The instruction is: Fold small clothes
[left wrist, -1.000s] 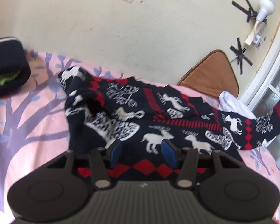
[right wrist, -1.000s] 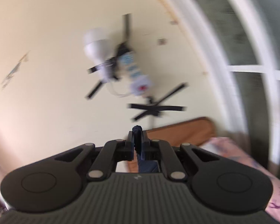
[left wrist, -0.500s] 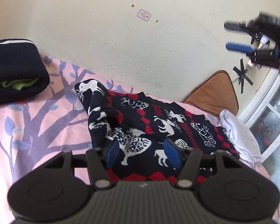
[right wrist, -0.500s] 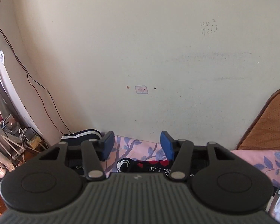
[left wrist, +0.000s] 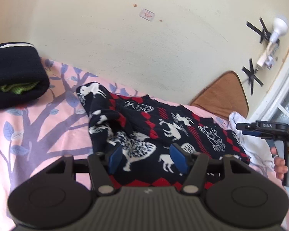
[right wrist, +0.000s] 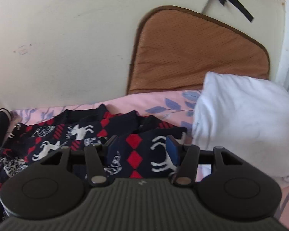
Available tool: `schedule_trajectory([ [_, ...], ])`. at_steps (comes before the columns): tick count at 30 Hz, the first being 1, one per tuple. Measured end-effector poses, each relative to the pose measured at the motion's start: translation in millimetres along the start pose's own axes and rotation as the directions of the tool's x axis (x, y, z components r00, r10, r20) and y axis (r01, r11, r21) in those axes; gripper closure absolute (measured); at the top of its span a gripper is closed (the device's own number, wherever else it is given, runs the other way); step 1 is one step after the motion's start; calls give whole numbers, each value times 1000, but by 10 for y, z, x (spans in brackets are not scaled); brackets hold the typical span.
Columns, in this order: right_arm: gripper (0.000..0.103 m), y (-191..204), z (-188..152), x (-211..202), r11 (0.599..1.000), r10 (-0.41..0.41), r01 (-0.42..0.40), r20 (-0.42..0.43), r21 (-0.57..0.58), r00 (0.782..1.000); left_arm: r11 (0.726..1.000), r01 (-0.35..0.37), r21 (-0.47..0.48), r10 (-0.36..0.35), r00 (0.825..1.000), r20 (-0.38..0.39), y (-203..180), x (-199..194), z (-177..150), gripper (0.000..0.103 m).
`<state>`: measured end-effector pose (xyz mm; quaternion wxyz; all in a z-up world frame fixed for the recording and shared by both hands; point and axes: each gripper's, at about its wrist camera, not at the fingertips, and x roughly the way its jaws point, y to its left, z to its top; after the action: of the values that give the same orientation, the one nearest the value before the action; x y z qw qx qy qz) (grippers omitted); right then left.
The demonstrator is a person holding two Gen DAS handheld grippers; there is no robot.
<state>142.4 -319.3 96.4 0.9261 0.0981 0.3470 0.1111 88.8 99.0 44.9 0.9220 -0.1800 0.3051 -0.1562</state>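
A: L gripper (left wrist: 147,158)?
B: Fingers spread wide, nothing between them. Hangs over the near part of the sweater (left wrist: 163,130); contact w/ the knit can't be told.
A: R gripper (right wrist: 142,151)?
B: Also spread, blue pads (right wrist: 172,150) apart, no cloth pinched. It's over the sweater's right end (right wrist: 133,150), just beside the white cloth (right wrist: 240,123). In L view the R gripper (left wrist: 260,130) shows at the right edge, seen side-on, w/ the person's hand (left wrist: 281,159) on the handle.
A: Where's the sweater?
B: Lying on the pink sheet (left wrist: 38,127), mid-bed, closer to the wall side. Navy w/ red diamonds + white deer. Crumpled, not flat: left part bunched into a raised fold, right end folded over itself in layers. Right end touches the white cloth.
A: Other stuff?
B: Folded dark garment (left wrist: 11,73) w/ a green bit showing, at the sheet's far-left corner by the wall, well apart from the sweater. Brown pad (right wrist: 194,53) leaning on the wall at the far-right corner, behind the white cloth. Bulb (left wrist: 278,28) + black tape crosses (left wrist: 252,75) on the wall near the window frame.
A: Sheet pattern?
B: Purple tree branches, blue leaves.
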Motion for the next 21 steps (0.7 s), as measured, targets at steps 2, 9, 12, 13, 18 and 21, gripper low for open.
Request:
schedule_trajectory([
  [2,46,347,55,78,993,90,-90,-5,-75,996,999,-23,-33,24,1000,14,84,-16,32,47],
  [9,48,1667,-157,523,885,248,-274,-117,-377,962,988,-45,-150,54,997,57,407,-134,160,47],
  [12,49,1999,-241,770,852,229,-271,-147,-447,962,980,-23,-198,33,998,47,497,-155,192,47],
  [13,49,2078,-257,820,841,230,-275,-152,-466,961,977,-16,-211,26,999,45,519,-166,200,47],
  [18,69,2284,-320,1033,830,168,-245,-193,-501,967,964,23,-266,-7,998,61,589,-249,225,45],
  [21,91,2231,-179,996,864,168,-238,-191,-445,967,956,36,-293,-15,997,76,615,-305,236,45],
])
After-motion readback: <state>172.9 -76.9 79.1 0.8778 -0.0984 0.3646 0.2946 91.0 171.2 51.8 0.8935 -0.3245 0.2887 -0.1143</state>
